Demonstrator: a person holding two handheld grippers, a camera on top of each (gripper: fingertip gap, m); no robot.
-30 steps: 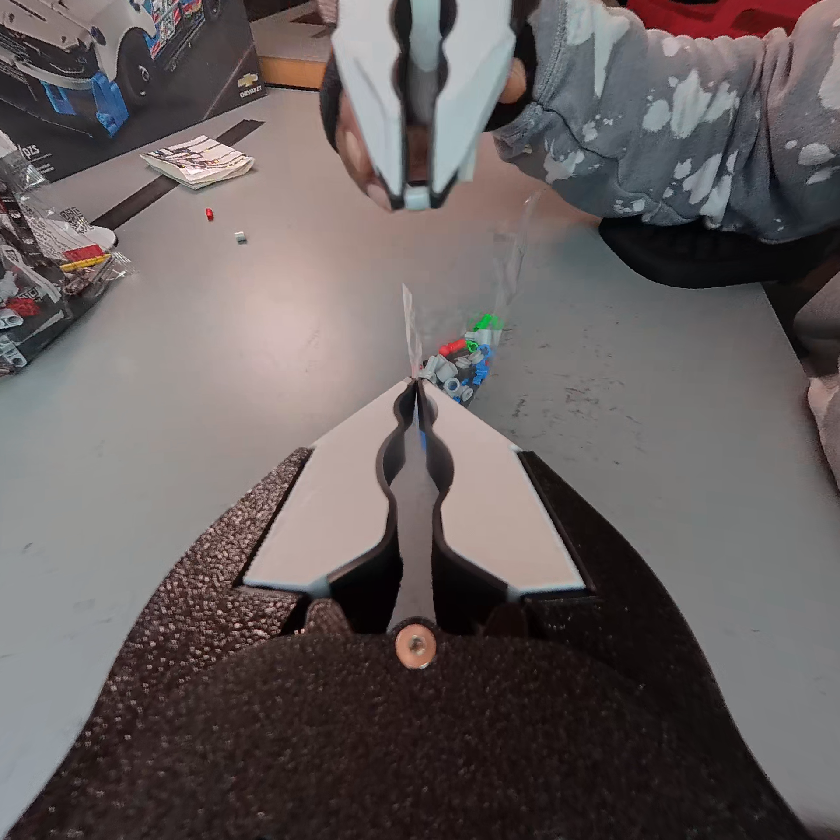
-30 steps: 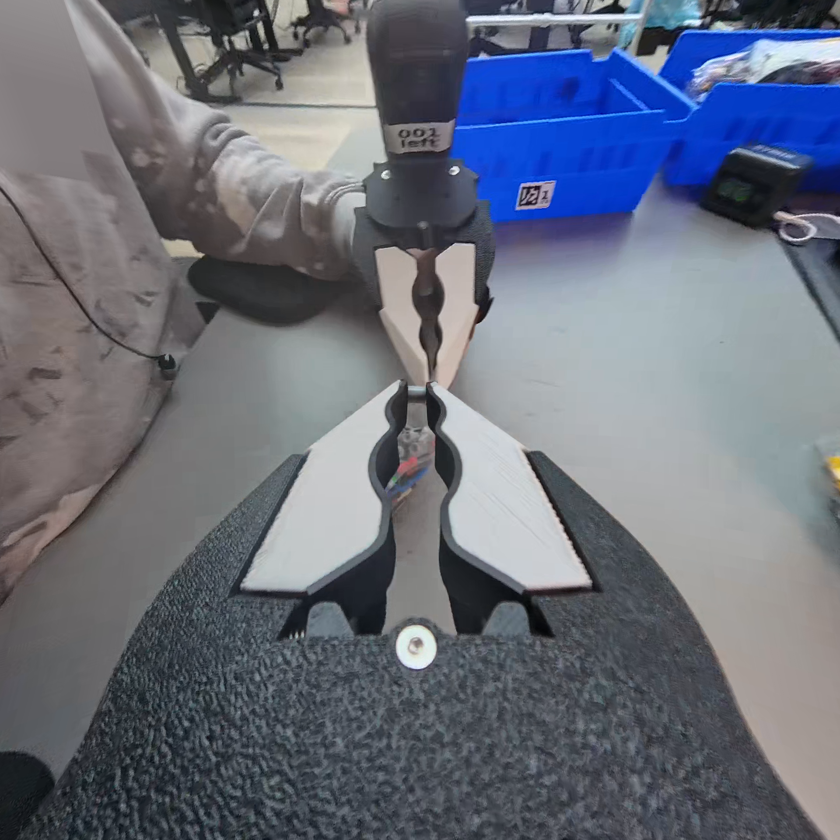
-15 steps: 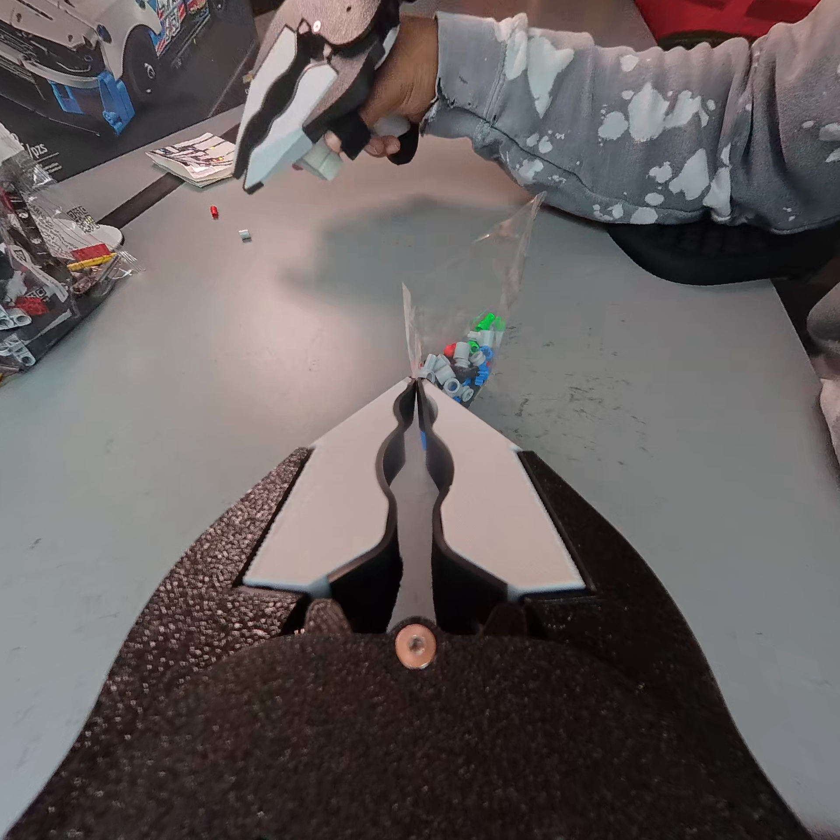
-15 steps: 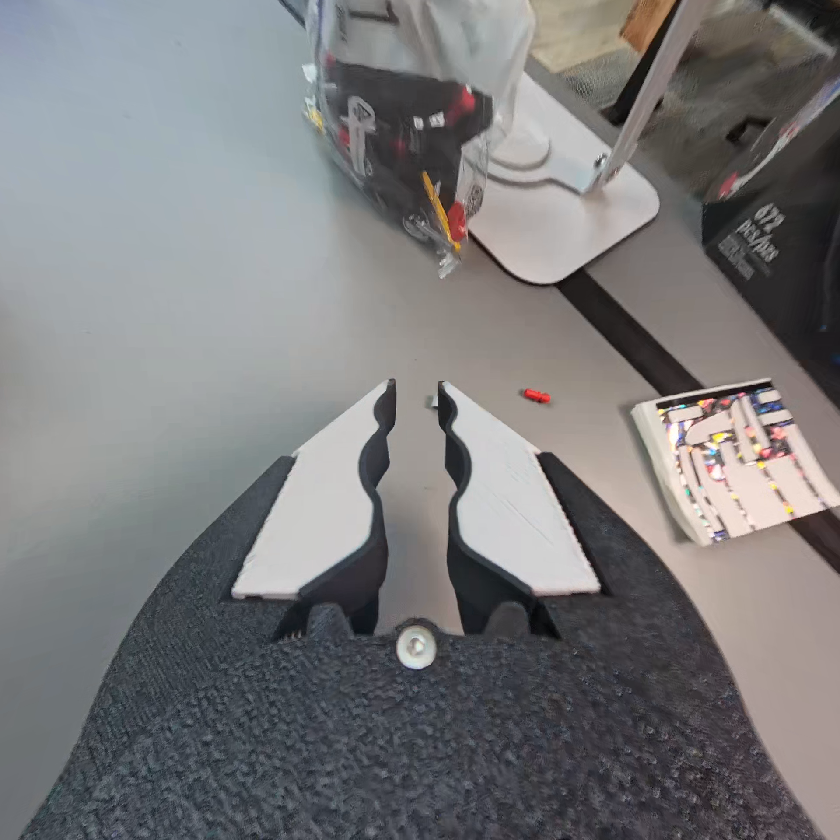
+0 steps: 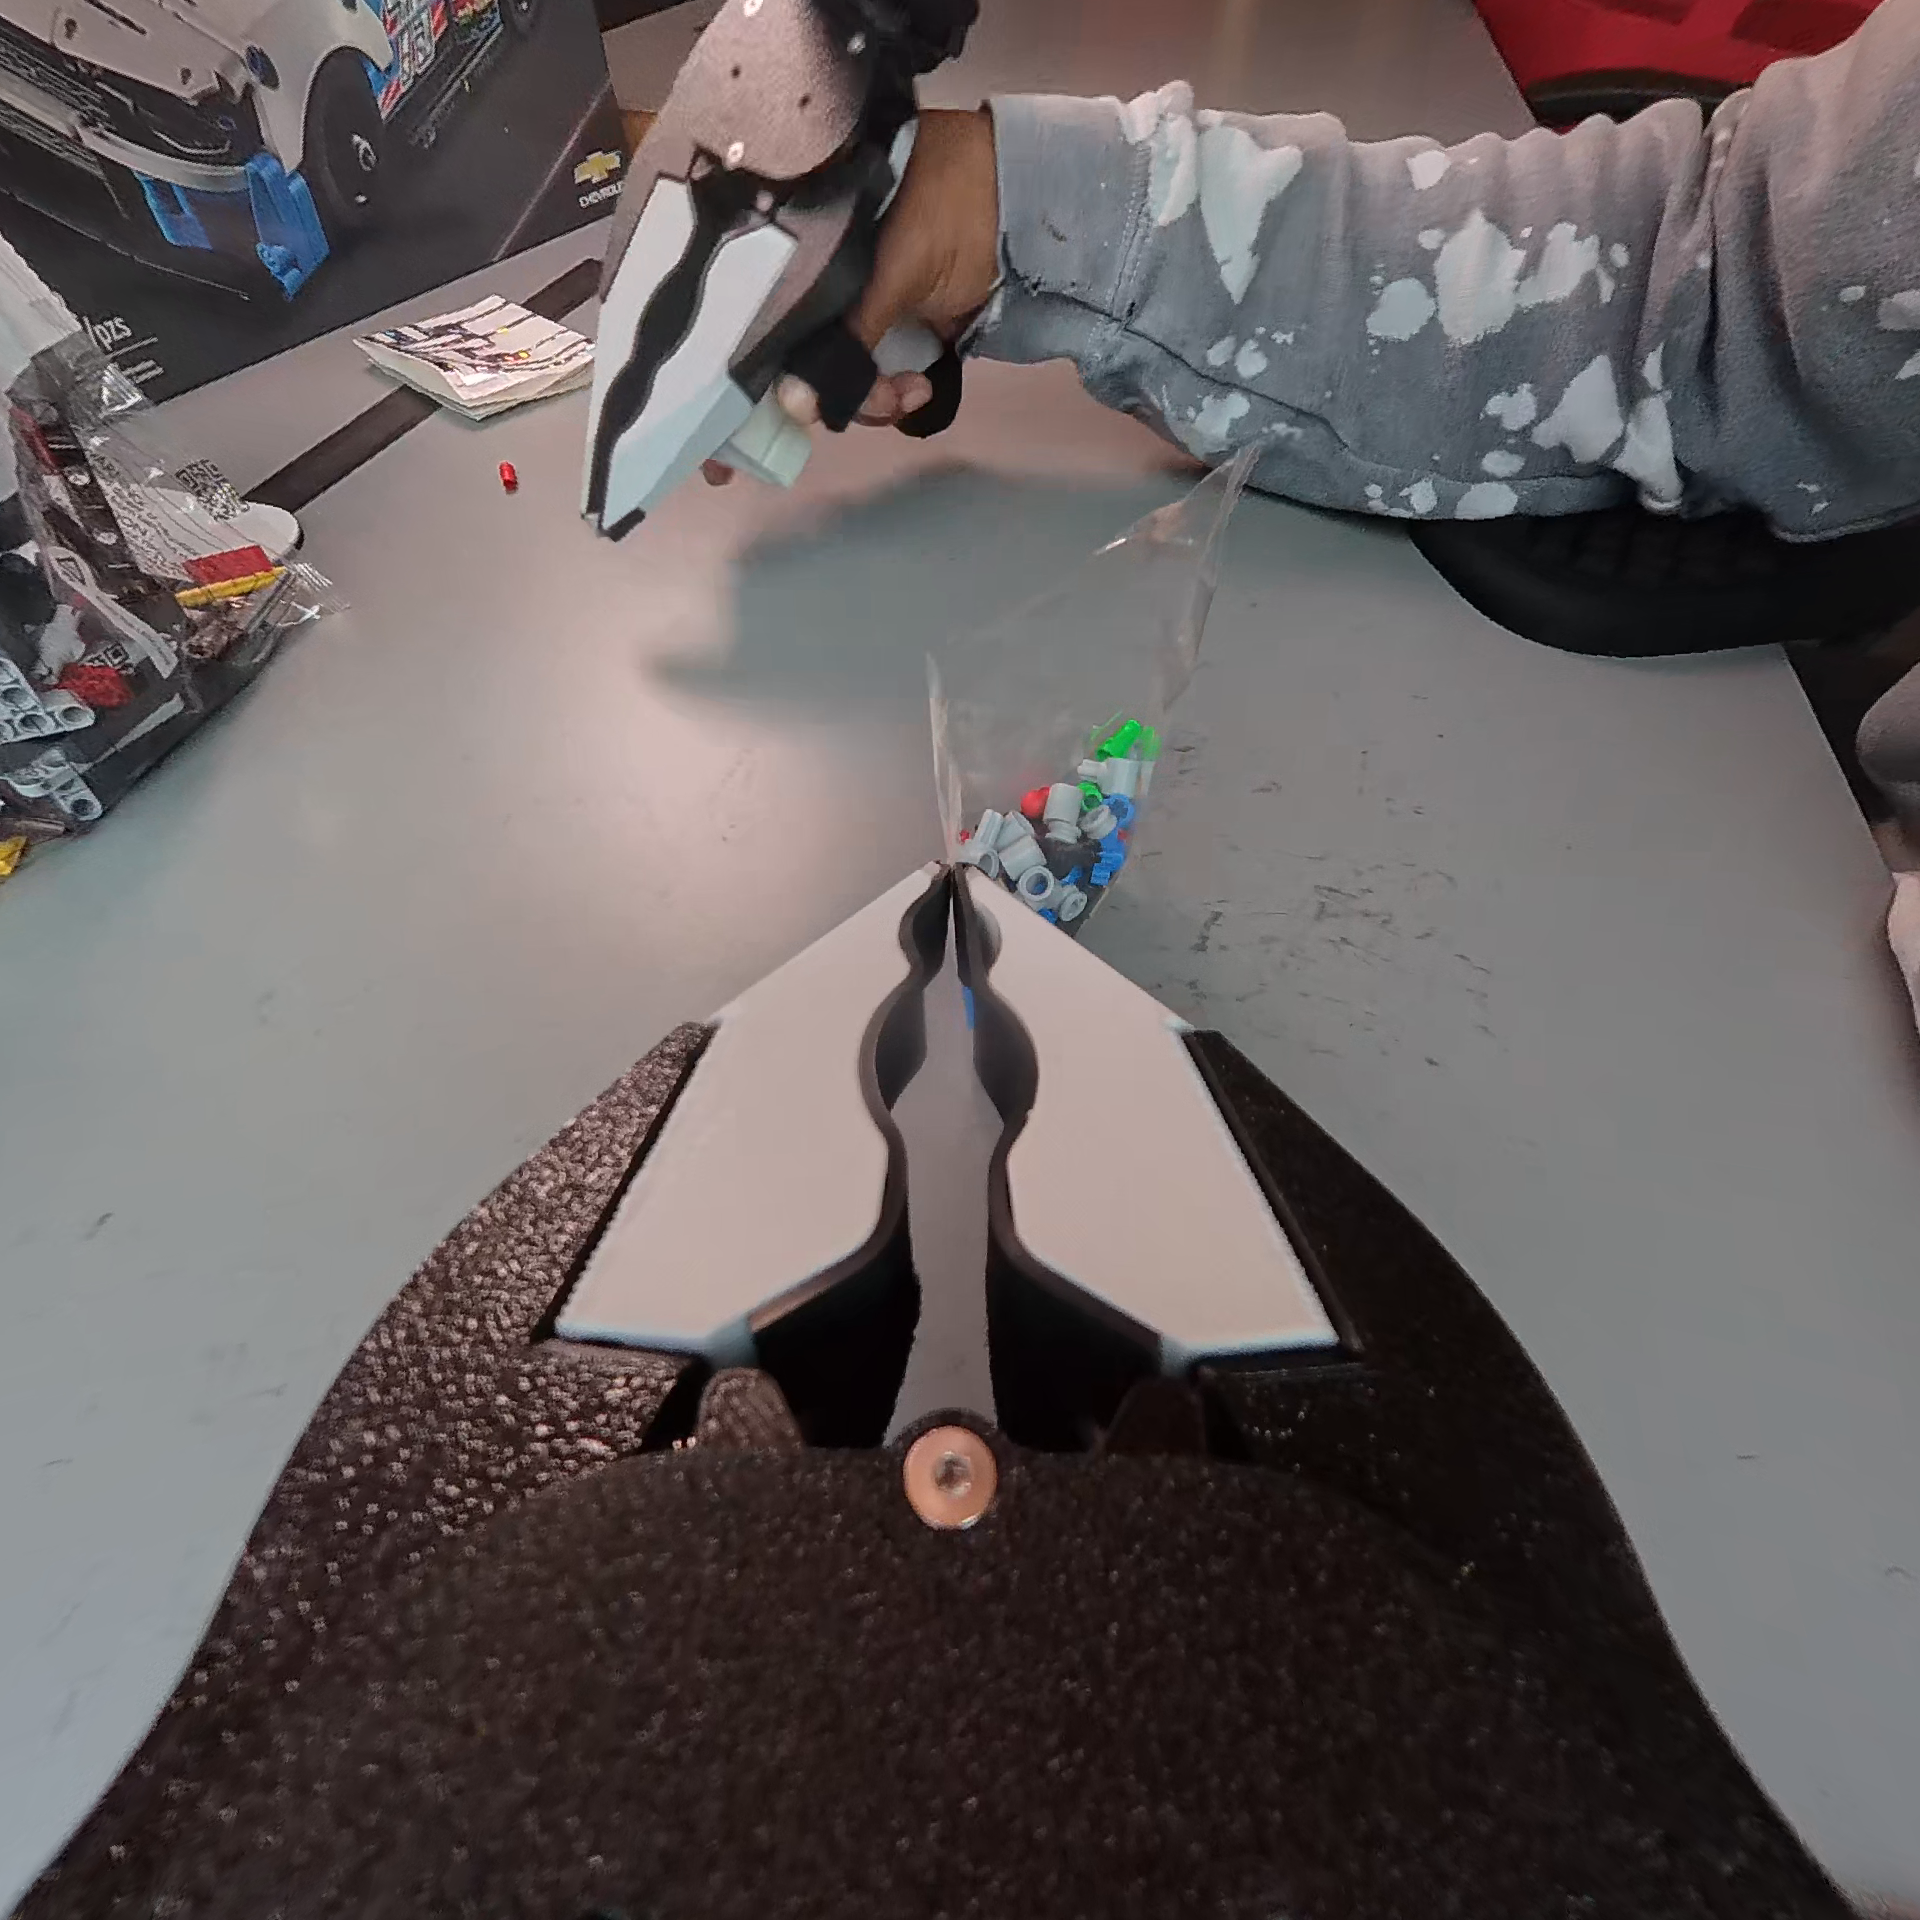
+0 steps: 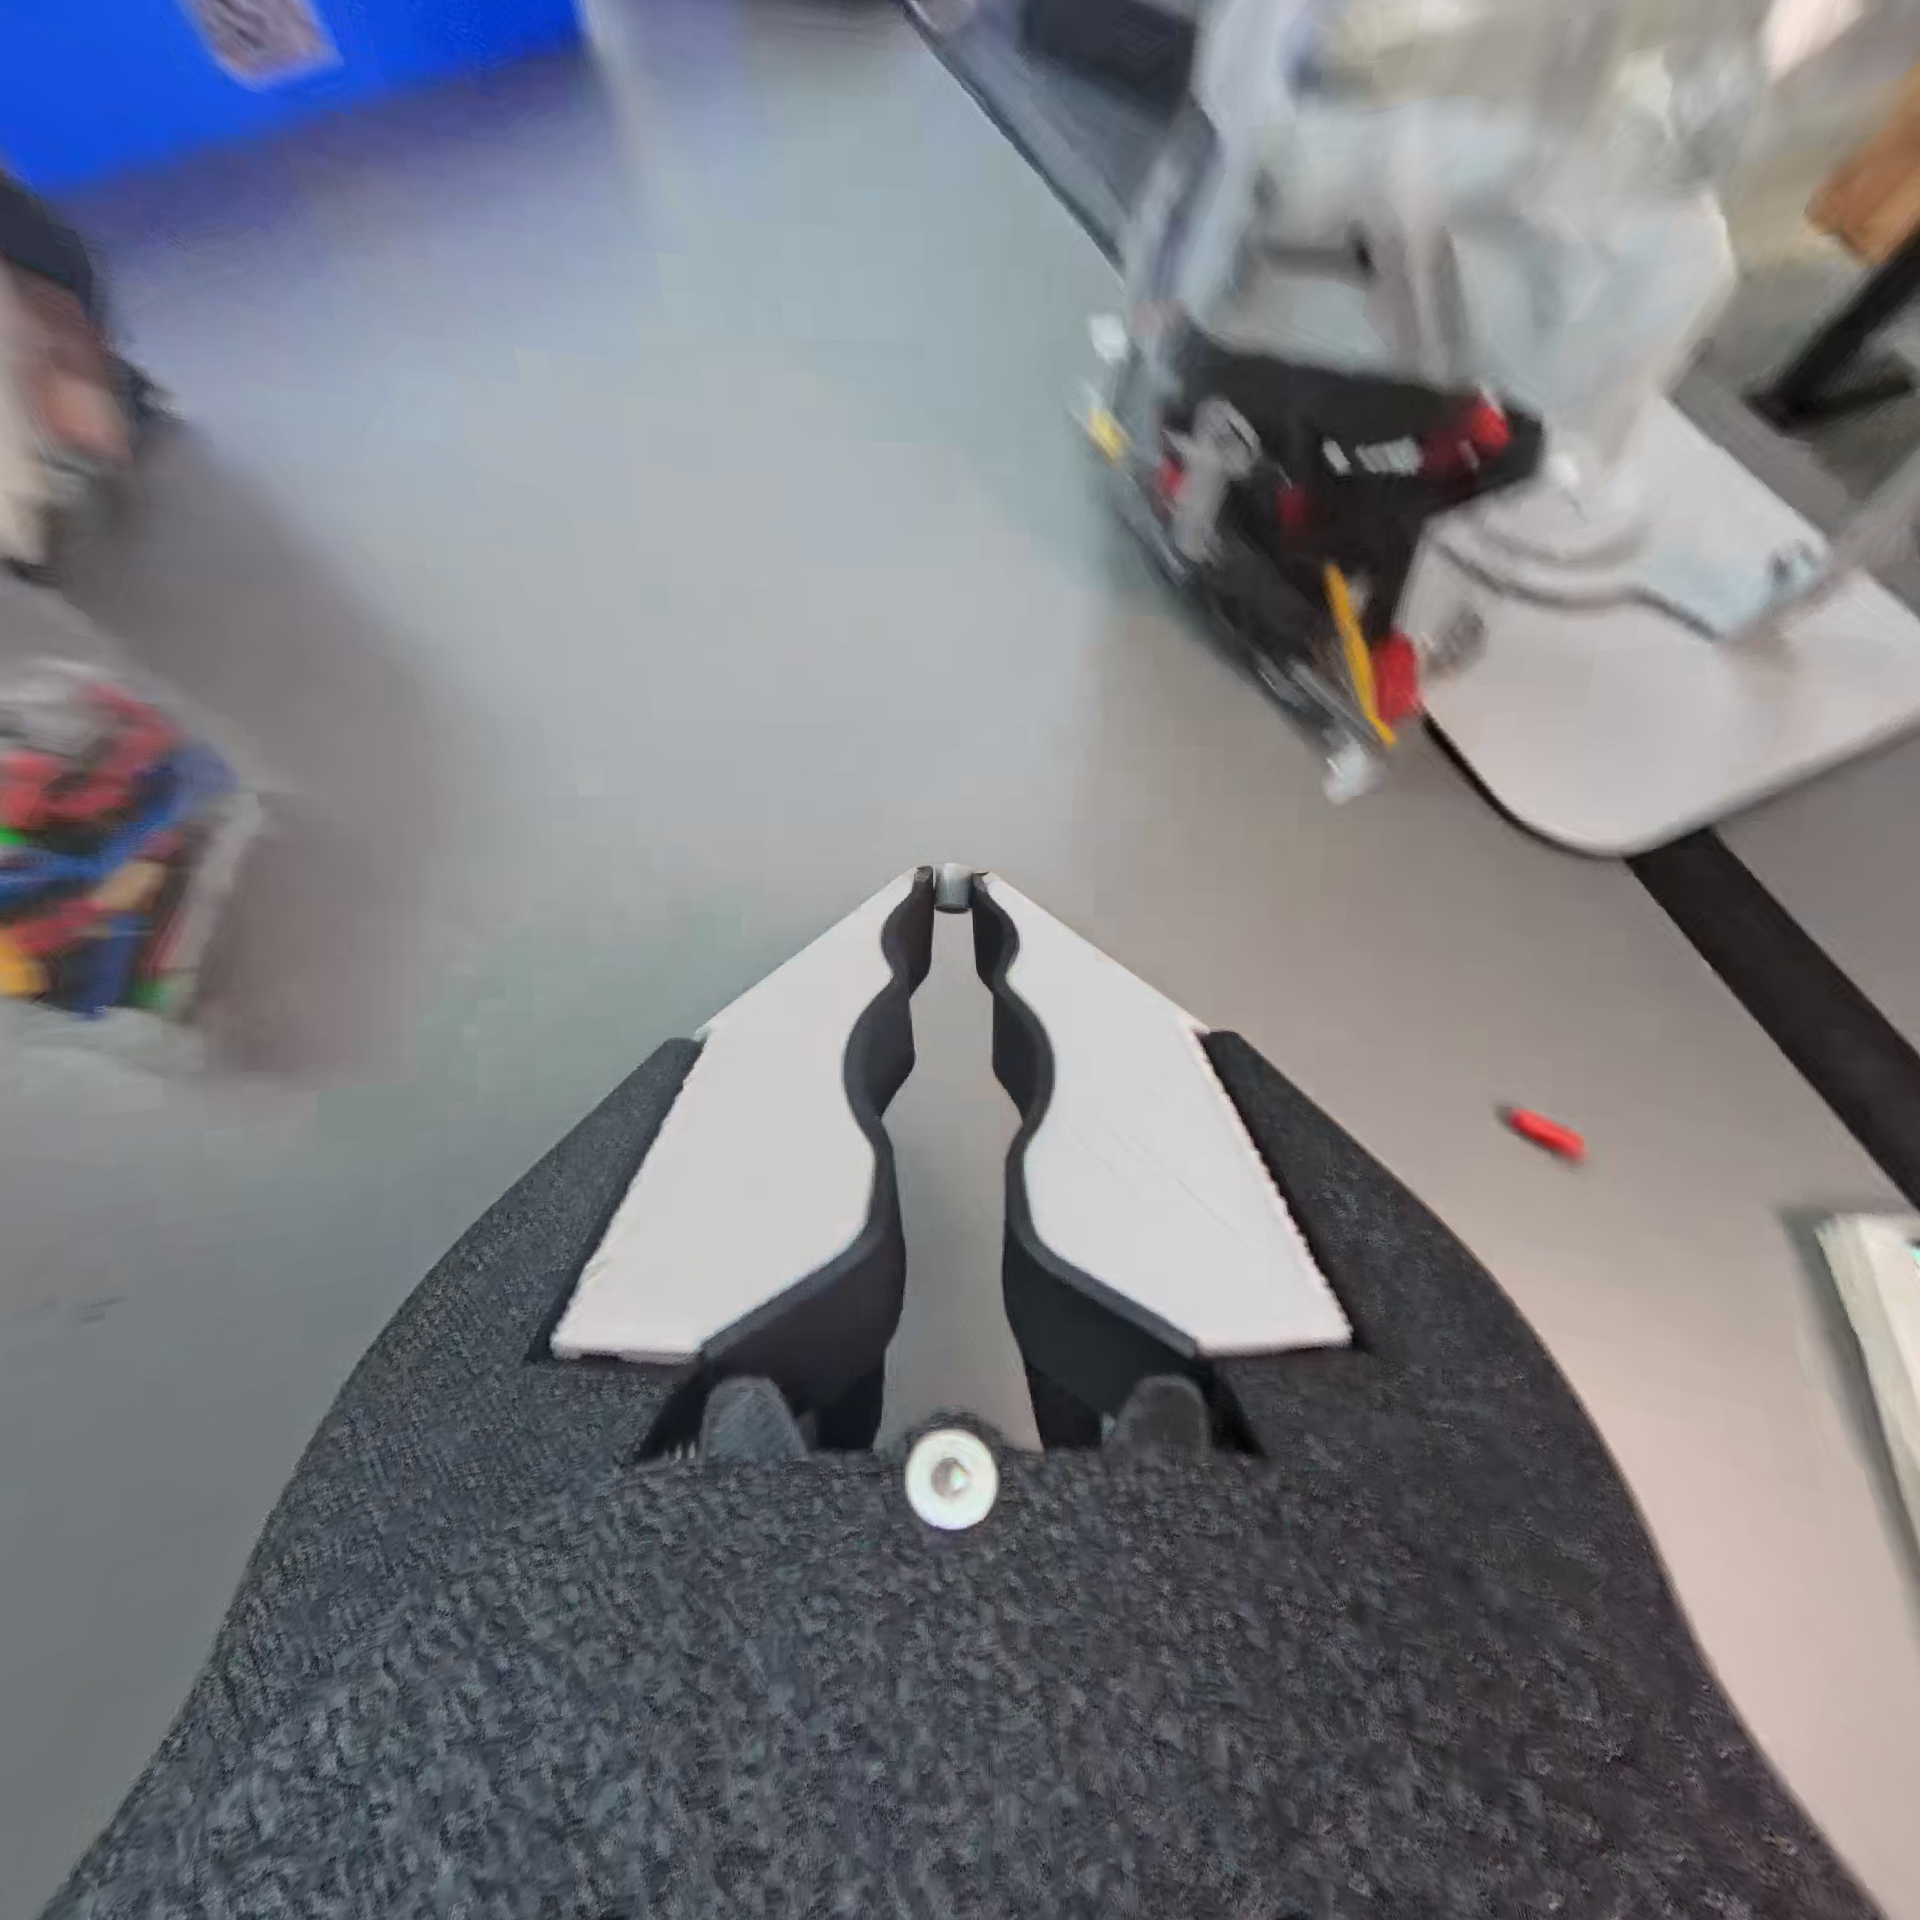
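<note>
My left gripper (image 5: 951, 871) is shut on the edge of a clear plastic bag (image 5: 1081, 665) that stands on the grey table (image 5: 520, 883). Several small grey, blue, red and green pieces (image 5: 1070, 821) lie in the bag's bottom. My right gripper (image 6: 951, 883) is shut on a small grey piece (image 6: 951, 891) at its tips. In the left wrist view the right gripper (image 5: 611, 520) is at the far left, tips down near the table, with a sleeved arm (image 5: 1403, 312) behind it. A small red piece (image 5: 507, 475) lies beside it and also shows in the right wrist view (image 6: 1543, 1132).
A folded booklet (image 5: 478, 348) and a dark boxed car set (image 5: 260, 156) lie at the far left. Bags of parts (image 5: 104, 623) sit at the left edge, also in the right wrist view (image 6: 1309, 499) against a white stand base (image 6: 1662, 717). A blue bin (image 6: 156, 73) stands behind.
My right gripper let go of the bag, swung to the far left of the table, opened over the small grey piece and closed on it. My left gripper kept still, holding the bag.
</note>
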